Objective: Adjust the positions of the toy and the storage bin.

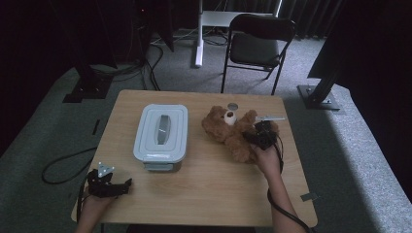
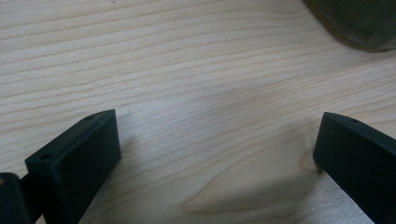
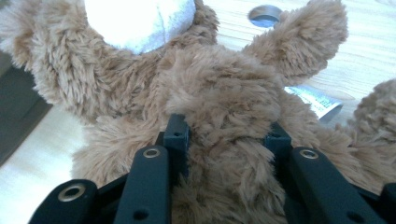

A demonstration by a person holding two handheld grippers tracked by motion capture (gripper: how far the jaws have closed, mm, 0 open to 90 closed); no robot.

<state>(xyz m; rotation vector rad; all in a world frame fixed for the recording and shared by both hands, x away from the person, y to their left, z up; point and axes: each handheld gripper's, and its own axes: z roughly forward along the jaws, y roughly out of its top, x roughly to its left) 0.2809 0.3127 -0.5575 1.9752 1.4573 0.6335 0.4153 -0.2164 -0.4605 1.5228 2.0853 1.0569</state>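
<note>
Dark curtains and grey carpet surround a light wooden table (image 1: 204,189), with a black folding chair (image 1: 257,46) standing beyond its far edge. On the right half of the table lies a brown teddy bear (image 1: 229,131). The right gripper (image 1: 262,136) is clamped on the bear's body, both jaws sunk into the fur at either side of the torso, as the right gripper view confirms. A grey lidded box (image 1: 161,131) sits left of the bear, apart from it. The left gripper (image 1: 109,187) rests near the table's front left corner, jaws spread wide with bare wood between them
</note>
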